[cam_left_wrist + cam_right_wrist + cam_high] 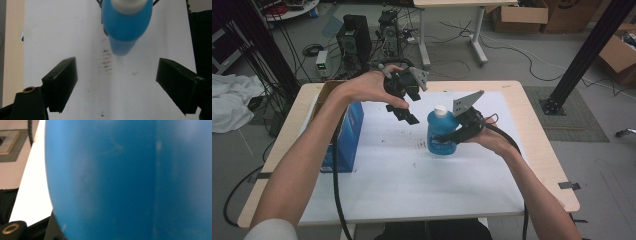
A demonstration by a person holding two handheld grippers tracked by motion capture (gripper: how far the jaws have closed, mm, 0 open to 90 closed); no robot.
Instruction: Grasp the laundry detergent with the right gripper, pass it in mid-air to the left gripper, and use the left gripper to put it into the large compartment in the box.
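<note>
The blue bottle (pixel 441 134) with a white cap (pixel 440 110) is clamped by the right gripper (pixel 451 137) above the table (pixel 412 175); the left gripper (pixel 404 111) hovers nearby, jaws wide and empty.

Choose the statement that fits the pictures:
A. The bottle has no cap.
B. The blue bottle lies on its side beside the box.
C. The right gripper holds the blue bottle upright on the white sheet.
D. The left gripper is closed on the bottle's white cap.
C: in the high view the right gripper is clamped on the body of the blue bottle, which stands upright with its white cap on, while the left gripper hangs open above and apart from it.
</note>
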